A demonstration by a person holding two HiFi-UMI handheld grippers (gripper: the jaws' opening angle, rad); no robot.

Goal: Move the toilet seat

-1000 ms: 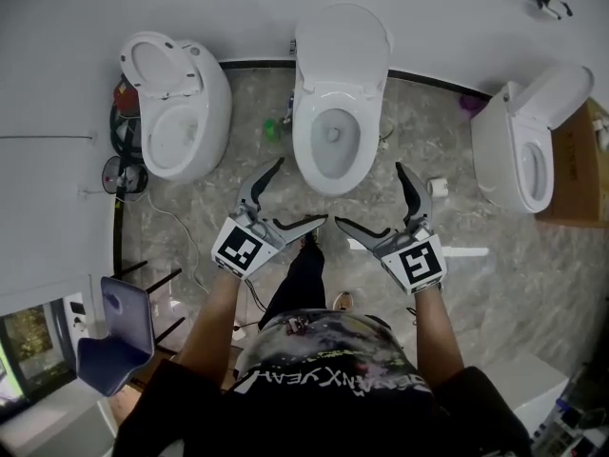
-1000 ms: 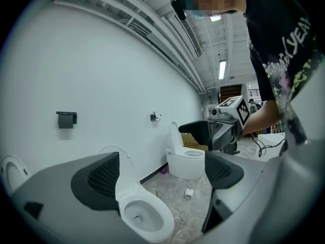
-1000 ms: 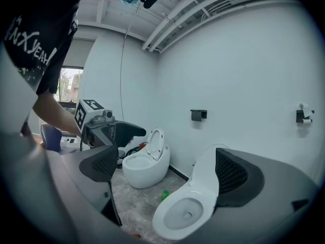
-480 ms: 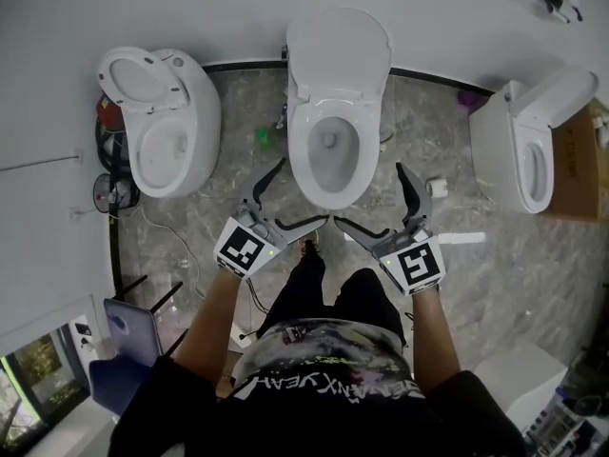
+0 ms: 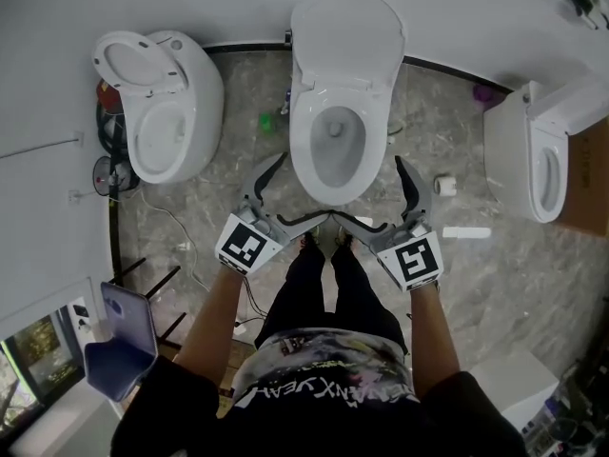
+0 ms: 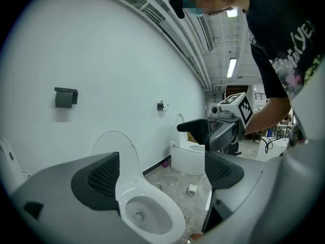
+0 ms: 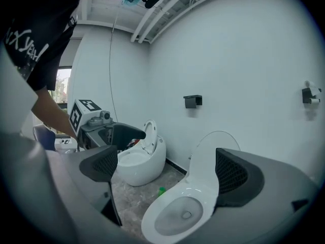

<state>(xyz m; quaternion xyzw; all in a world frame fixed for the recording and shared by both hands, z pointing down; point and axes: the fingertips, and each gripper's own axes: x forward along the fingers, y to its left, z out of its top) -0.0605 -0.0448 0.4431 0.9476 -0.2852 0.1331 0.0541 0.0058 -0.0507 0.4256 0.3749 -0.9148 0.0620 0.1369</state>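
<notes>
**Status.** We judge the task as not yet started.

**Position of the part.** The toilet seat [image 5: 347,36] stands raised at the back of the middle toilet [image 5: 324,190], close against the wall [image 5: 190,3]. We cannot separate the seat from the lid in any view. The bowl below is uncovered.

**Tool state.**
- The left tongs [image 5: 304,188] have their jaws spread wide. Nothing lies between them, and the bowl shows beyond the gap.
- The right tongs [image 5: 367,190] are spread equally wide and also hold nothing.
- Both are held in front of the person, over the front of the bowl. Their inner tips are near each other and well short of the raised seat. Neither touches any part of the toilet.

**Work remaining.** All of it, in our judgement:
1. Reach forward to the raised seat.
2. Close one pair of jaws on its edge.
3. Swing it, most likely down onto the rim.

A second toilet [image 5: 162,103] at the left and a third [image 5: 533,155] at the right appear uninvolved.
</notes>
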